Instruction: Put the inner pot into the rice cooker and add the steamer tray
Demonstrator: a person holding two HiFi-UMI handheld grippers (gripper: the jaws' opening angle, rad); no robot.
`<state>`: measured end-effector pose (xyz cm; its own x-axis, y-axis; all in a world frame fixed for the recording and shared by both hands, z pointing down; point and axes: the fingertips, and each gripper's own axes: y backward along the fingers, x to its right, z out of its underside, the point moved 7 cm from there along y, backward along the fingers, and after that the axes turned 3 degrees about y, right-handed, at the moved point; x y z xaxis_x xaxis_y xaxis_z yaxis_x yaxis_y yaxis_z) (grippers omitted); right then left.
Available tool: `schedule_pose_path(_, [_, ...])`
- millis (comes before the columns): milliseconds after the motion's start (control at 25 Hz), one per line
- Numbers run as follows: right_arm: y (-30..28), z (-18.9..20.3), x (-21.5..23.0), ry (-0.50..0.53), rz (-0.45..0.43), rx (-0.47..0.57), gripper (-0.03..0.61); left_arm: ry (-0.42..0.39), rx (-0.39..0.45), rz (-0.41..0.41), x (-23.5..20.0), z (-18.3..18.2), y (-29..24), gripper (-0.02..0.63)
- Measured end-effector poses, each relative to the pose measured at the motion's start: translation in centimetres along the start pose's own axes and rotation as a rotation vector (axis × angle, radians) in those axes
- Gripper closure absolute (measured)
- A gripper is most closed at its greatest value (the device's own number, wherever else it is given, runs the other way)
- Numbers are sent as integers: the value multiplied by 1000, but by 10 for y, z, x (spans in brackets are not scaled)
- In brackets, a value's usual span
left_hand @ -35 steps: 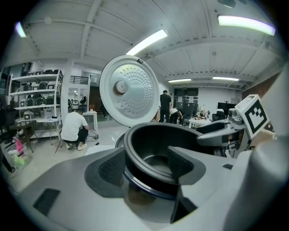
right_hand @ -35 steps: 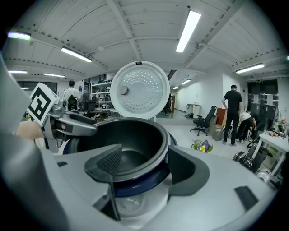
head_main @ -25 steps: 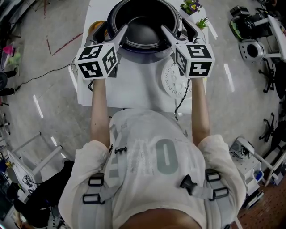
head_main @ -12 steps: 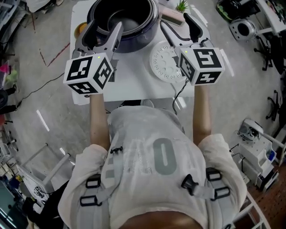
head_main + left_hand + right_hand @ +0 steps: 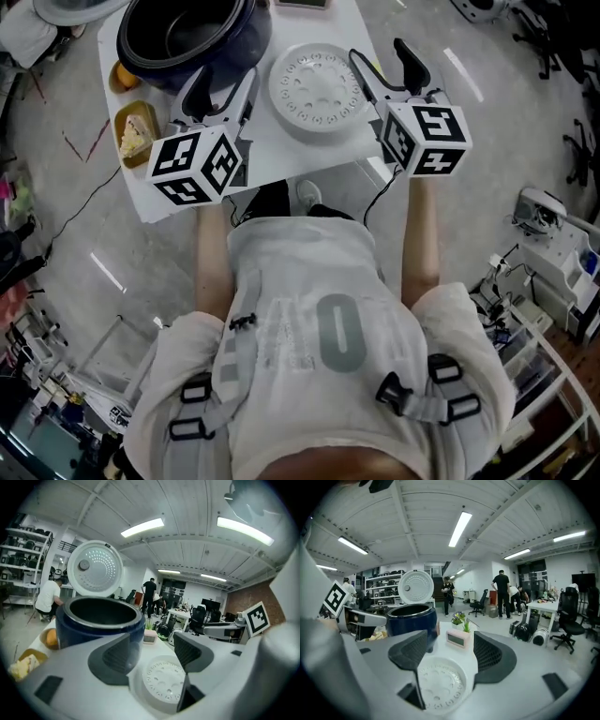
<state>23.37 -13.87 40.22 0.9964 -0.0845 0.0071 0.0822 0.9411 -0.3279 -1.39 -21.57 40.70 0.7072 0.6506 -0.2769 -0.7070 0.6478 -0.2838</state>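
The dark blue rice cooker [image 5: 192, 42] stands at the table's far left with its white lid [image 5: 95, 567] up. A black inner pot [image 5: 197, 26] sits inside it. The white round steamer tray [image 5: 316, 89] lies flat on the table to the cooker's right. My left gripper [image 5: 220, 91] is open and empty, just short of the cooker. My right gripper [image 5: 385, 64] is open and empty too, at the steamer tray's right edge. In the left gripper view the steamer tray [image 5: 164, 688] lies below my left gripper [image 5: 154, 649]. In the right gripper view the steamer tray [image 5: 440, 686] lies under my right gripper [image 5: 450, 653].
An orange [image 5: 125, 75] and a yellow dish of food [image 5: 136, 131] sit left of the cooker. A pink clock [image 5: 458, 639] and small plants [image 5: 461, 618] stand at the table's [image 5: 281, 150] far side. A cable hangs off the near edge. People stand in the room beyond.
Both grippers have drawn back from the inner pot's rim toward the table's near edge. The pot stays in the cooker. The head view has swung, putting the cooker at upper left.
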Motion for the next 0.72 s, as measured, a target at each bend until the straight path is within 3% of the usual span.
schedule_pose_path(320, [7,90,32,-230,50,-76,281,179,-167,33,-5,88,-42,319])
schedule_pose_path(720, [-16,176,32,-585,0,-126,287,340,-215,40,-15,157,-67,321])
